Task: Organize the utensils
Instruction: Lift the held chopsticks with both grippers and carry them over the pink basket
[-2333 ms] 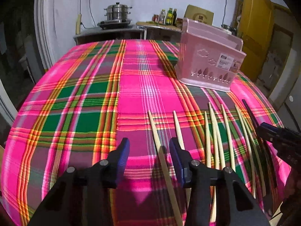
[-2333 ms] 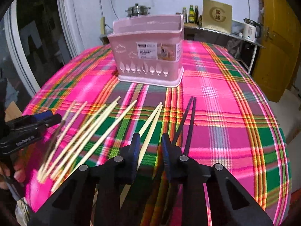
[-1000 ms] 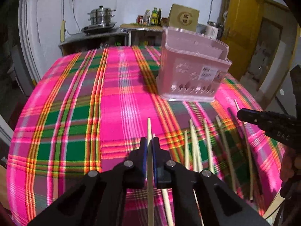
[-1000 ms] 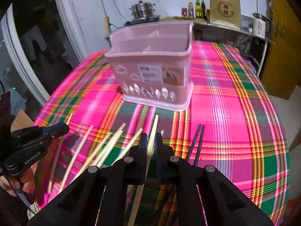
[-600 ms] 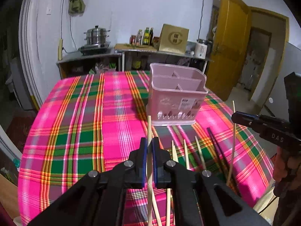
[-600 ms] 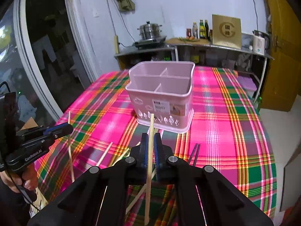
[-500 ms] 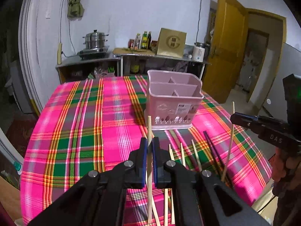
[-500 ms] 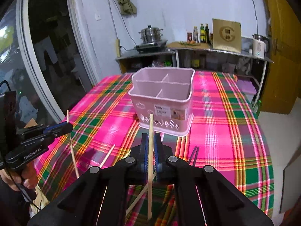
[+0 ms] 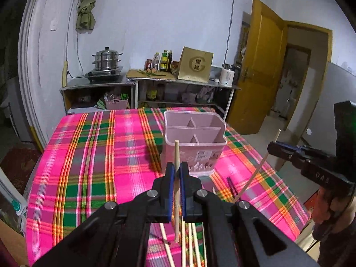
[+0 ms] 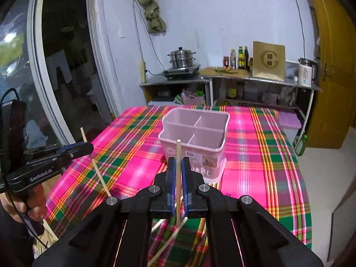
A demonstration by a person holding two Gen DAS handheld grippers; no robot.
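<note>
My left gripper (image 9: 176, 169) is shut on a pale wooden chopstick (image 9: 176, 153) that stands upright, lifted above the plaid tablecloth (image 9: 89, 155). My right gripper (image 10: 178, 162) is shut on another wooden chopstick (image 10: 178, 149), also upright. Each gripper shows in the other's view: the right gripper (image 9: 278, 150) with its slanted chopstick (image 9: 255, 173), and the left gripper (image 10: 86, 146) with its chopstick (image 10: 98, 171). The pink divided utensil basket (image 9: 207, 153) stands on the cloth just beyond both, its compartments bare. Several wooden chopsticks (image 9: 189, 244) and a black pair (image 9: 231, 184) lie below.
Past the far table edge runs a metal counter with a steamer pot (image 9: 106, 59), bottles (image 9: 164, 59), a gold box (image 9: 195, 64) and a kettle (image 9: 228, 76). A yellow door (image 9: 258, 66) stands at the right. A person's hand (image 10: 26, 204) grips the left gripper's handle.
Both grippers, open over the chopsticks at first, shut on one chopstick each and rose from the cloth. The basket now looks lower and farther off.
</note>
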